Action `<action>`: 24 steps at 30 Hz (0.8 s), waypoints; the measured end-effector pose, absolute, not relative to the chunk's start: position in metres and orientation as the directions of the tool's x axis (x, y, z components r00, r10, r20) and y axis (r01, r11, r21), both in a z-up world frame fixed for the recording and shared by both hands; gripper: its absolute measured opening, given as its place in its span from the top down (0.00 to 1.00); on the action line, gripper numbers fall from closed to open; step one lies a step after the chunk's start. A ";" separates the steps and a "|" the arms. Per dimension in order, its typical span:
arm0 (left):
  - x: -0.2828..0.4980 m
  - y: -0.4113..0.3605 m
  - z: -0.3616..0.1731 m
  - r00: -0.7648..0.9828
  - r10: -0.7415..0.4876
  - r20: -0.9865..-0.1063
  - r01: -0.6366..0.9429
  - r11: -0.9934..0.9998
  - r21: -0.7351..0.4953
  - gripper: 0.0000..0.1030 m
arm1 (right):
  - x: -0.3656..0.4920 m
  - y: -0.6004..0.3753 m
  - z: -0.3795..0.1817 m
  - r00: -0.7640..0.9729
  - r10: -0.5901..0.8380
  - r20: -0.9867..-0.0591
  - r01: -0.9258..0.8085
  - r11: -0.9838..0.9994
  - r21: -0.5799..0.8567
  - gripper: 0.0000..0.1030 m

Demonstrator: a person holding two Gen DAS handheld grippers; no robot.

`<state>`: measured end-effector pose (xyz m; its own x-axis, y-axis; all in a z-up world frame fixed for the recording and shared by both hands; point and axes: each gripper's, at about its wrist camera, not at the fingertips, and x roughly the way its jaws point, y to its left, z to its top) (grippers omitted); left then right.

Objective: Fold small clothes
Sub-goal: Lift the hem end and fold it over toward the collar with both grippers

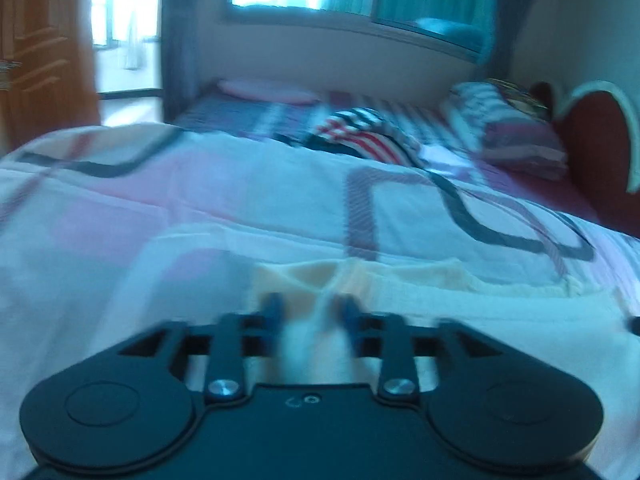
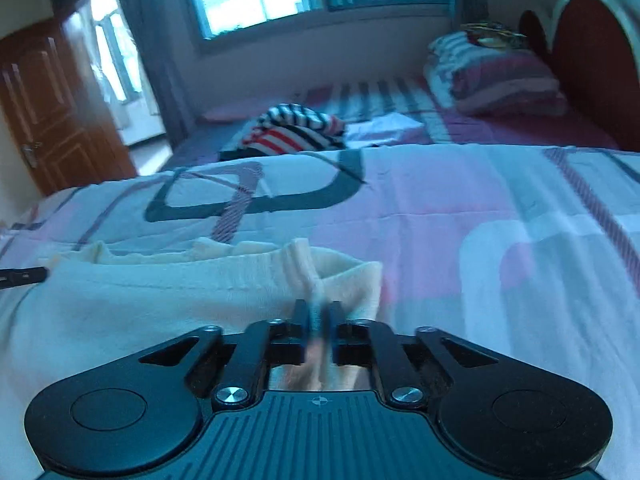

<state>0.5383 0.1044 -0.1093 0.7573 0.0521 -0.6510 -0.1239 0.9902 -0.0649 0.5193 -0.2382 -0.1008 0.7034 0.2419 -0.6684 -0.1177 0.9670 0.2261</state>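
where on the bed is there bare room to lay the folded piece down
The widest bare patch is the pink-and-white quilt beyond and right of the cream garment, up to the quilt's far edge. Behind that edge it is crowded: a striped clothes heap, then pillows by the headboard.

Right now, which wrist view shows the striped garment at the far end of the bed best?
The right wrist view: the striped garment lies nearly whole and fairly sharp beyond the patterned quilt, its red, white and dark bands distinct. The left wrist view shows the same garment blurrier, its lower part hidden behind the quilt's edge.
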 end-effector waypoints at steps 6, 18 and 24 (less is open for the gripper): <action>0.502 0.007 -0.090 0.811 -0.103 -0.576 0.136 0.991 0.015 0.14 | 0.497 -0.162 -0.077 0.705 0.371 -0.605 -0.346 0.924 0.163 0.60; 0.478 0.057 -0.107 0.765 0.022 -0.644 -0.012 1.000 0.020 0.20 | 0.490 -0.215 -0.088 0.698 0.177 -0.694 -0.134 0.984 0.116 0.60; 0.457 -0.021 -0.104 0.770 -0.101 -0.630 0.187 0.980 0.071 0.16 | 0.444 -0.132 -0.078 0.668 0.356 -0.653 -0.376 0.919 0.116 0.60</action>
<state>0.4572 -0.0208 -0.1039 0.7700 -0.1014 -0.6299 0.1871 0.9798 0.0710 0.4443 -0.1319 -0.0779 0.6683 0.3559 -0.6532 -0.3764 0.9192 0.1158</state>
